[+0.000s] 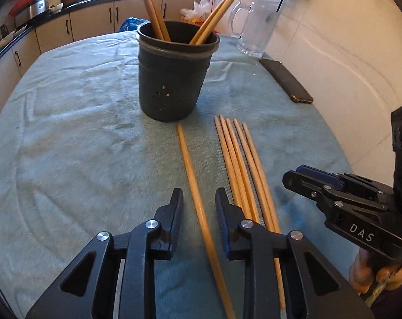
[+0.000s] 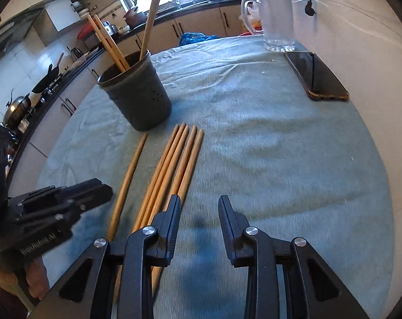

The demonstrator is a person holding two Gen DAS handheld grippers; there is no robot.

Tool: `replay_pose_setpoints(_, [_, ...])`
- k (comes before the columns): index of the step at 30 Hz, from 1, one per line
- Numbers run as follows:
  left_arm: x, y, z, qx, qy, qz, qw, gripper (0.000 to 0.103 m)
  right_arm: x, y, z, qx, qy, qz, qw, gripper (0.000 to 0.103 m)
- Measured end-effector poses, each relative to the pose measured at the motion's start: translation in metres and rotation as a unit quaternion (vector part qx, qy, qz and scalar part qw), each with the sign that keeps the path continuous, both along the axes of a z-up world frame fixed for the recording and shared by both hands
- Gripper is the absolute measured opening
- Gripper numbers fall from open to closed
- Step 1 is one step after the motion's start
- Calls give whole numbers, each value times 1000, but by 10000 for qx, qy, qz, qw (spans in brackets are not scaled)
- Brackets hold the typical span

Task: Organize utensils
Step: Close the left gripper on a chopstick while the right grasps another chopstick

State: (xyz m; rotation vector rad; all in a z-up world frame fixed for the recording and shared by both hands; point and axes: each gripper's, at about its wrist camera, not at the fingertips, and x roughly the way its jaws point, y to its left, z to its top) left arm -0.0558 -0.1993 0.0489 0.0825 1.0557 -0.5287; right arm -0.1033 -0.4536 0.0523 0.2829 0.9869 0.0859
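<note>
Chopsticks lay on the towel (image 1: 68,133) in the lower middle of the frame: a single chopstick (image 1: 190,170) apart from a bundle of five (image 1: 243,170). The left gripper (image 1: 198,212) was spread, straddling that single one, probably to lift it into the black holder (image 1: 171,79) above, where four chopsticks (image 1: 158,24) already leaned. The right gripper (image 2: 199,215) hovered spread and empty over bare cloth beside the bundle. A phone (image 2: 315,77) and glass mug (image 2: 278,18) sat upper right, clear of the path.

A cloth-covered table (image 1: 68,133) carries a dark holder (image 1: 171,79), a lone chopstick (image 1: 193,186) — beside it five more (image 1: 243,170) — a phone (image 1: 286,79) and a jug (image 1: 256,18).
</note>
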Motion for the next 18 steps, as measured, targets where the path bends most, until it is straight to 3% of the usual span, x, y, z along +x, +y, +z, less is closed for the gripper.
replay_pose_setpoints(5, [21, -10, -10, 123, 140, 22, 9998, 19, 28, 4, -6, -77, 52, -66, 9999, 32])
replay_pose_setpoints(10, [35, -10, -13, 14, 226, 59, 9997, 15, 52, 9, -12, -178, 133, -65, 9997, 32])
replay_pose_setpoints(12, [40, -10, -15, -14, 248, 103, 9996, 8, 60, 12, -14, -279, 192, -61, 9994, 25])
replay_pose_setpoints(18, [46, -2, -17, -241, 403, 148, 9988, 6, 69, 10, -14, -416, 256, -162, 9987, 12])
